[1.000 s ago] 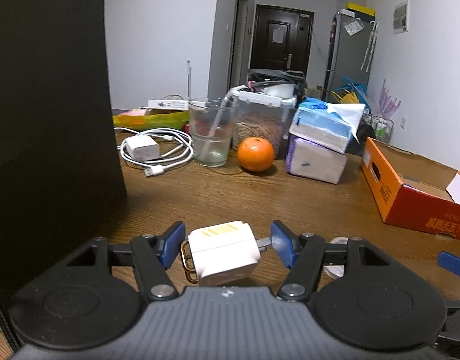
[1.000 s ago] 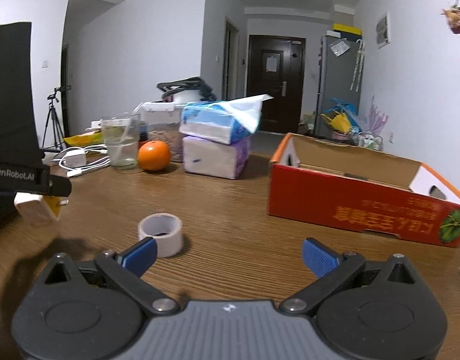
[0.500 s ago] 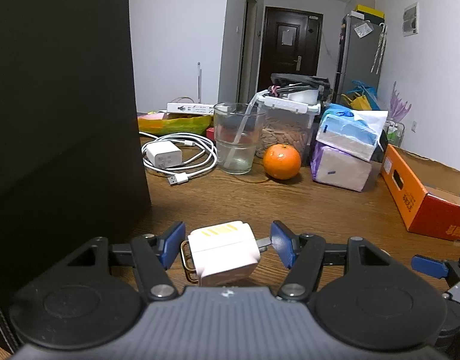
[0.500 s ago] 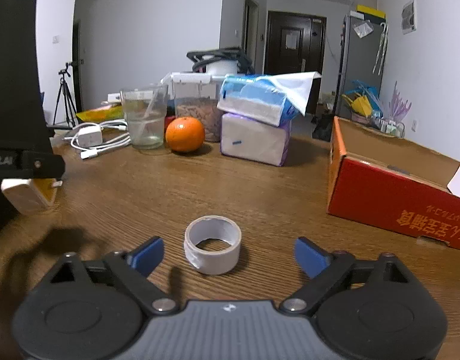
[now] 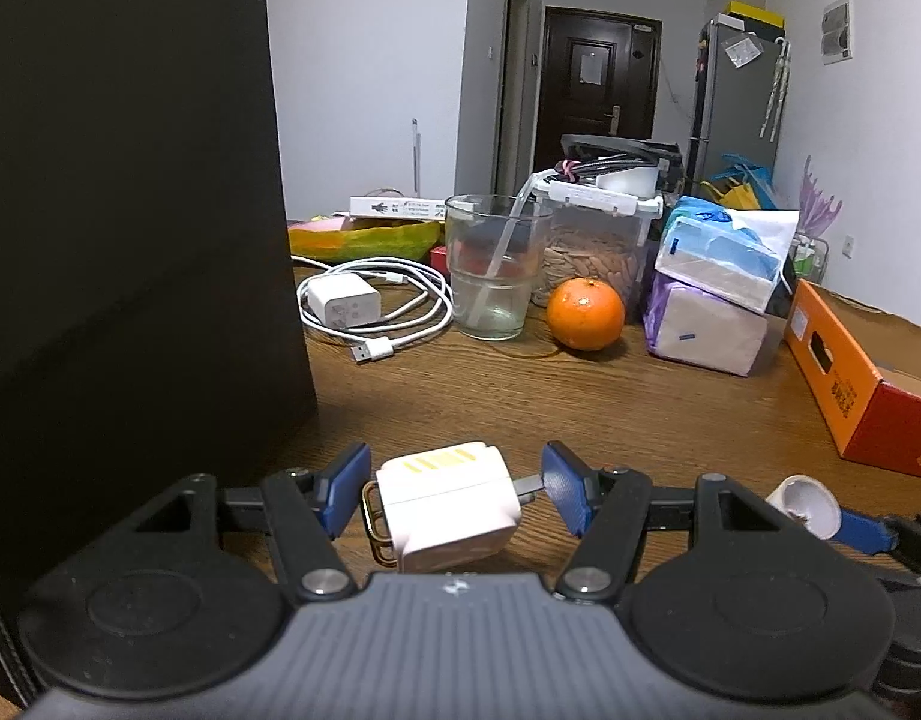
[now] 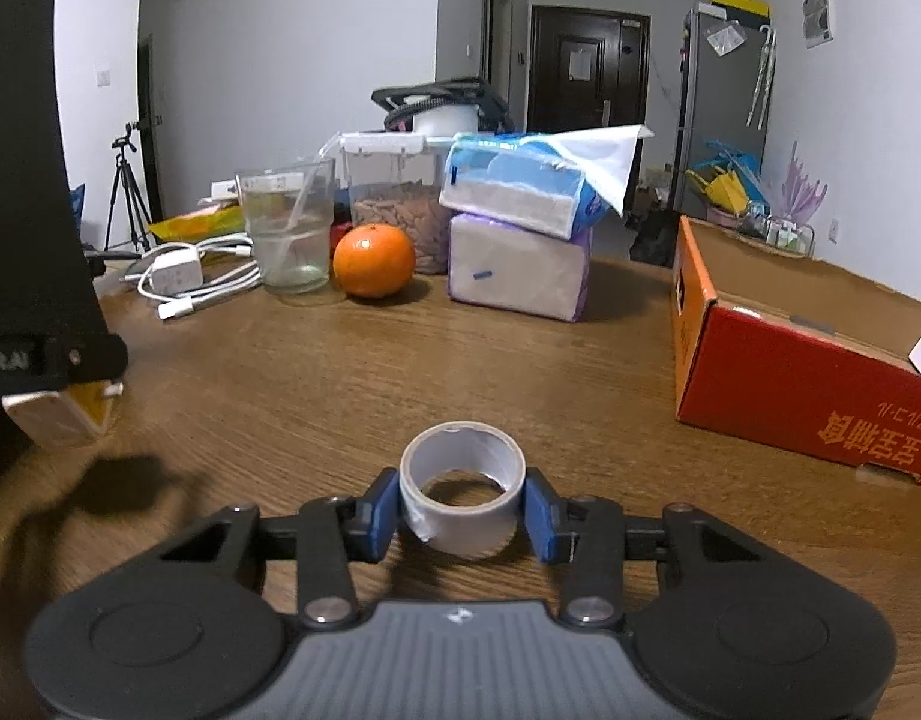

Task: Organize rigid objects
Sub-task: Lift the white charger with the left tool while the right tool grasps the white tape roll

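Left wrist view: the left claw point(image 5: 457, 492) pinches a small white charger point(image 5: 447, 498) between its blue pads, one pad against a gold loop on the charger's left side, the other against its metal prong on the right. The charger hangs just above the brown worktop point(image 5: 520, 396). This grip is the same as a second ago. The view has swung slightly, so the tall black box point(image 5: 130, 210) on the left fills more of the frame than before. Further back stand a glass point(image 5: 490, 267) with a straw, an orange point(image 5: 585, 313), a coiled white cable point(image 5: 376, 306) with its plug, two stacked tissue packs point(image 5: 715, 294) and an orange cardboard box point(image 5: 862, 384). At the lower right edge the roll of tape point(image 5: 805, 507) shows beside a blue pad of the other claw; a second ago that spot held only a pad tip.

Right wrist view: the right claw point(image 6: 463, 510) is closing, its pads now on both sides of the grey tape roll point(image 6: 463, 504), which stands on the worktop point(image 6: 400, 372). A second ago the pads stood wide apart and the roll lay ahead and to the left. The cardboard box point(image 6: 808, 372) sits to the right, the orange point(image 6: 373, 261) and glass point(image 6: 289, 228) behind.
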Motion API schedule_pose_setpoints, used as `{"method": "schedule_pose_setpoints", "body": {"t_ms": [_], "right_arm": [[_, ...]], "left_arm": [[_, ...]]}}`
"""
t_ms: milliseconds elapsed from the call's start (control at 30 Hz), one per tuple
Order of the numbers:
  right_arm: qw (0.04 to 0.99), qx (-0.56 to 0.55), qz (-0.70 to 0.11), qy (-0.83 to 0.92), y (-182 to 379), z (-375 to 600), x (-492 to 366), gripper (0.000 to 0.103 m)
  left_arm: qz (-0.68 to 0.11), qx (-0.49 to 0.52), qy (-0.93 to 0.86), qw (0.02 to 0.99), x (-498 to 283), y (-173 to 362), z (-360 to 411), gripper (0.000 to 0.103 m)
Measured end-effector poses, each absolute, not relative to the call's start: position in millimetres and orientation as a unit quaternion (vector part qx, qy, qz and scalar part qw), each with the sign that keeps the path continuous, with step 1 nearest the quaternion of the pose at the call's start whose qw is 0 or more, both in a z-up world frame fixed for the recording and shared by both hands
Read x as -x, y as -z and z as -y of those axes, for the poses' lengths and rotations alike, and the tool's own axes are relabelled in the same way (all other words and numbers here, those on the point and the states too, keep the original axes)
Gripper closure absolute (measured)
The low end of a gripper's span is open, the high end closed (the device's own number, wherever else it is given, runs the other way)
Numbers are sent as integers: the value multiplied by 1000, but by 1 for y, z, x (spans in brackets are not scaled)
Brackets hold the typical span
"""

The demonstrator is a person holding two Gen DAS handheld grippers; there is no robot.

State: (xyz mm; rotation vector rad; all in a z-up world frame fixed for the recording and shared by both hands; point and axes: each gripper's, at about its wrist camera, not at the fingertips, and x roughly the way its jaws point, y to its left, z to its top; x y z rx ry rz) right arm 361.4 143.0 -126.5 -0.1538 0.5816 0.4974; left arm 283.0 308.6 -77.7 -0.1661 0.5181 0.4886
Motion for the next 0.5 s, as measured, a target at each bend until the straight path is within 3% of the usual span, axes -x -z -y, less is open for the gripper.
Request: {"method": "schedule_pose_setpoints", "body": {"t_ms": [500], "right_arm": [[935,46,-249,-250,106,-120,-353,61]], "left_arm": [[-244,87,-238,936,-282,72,-288,38]]}}
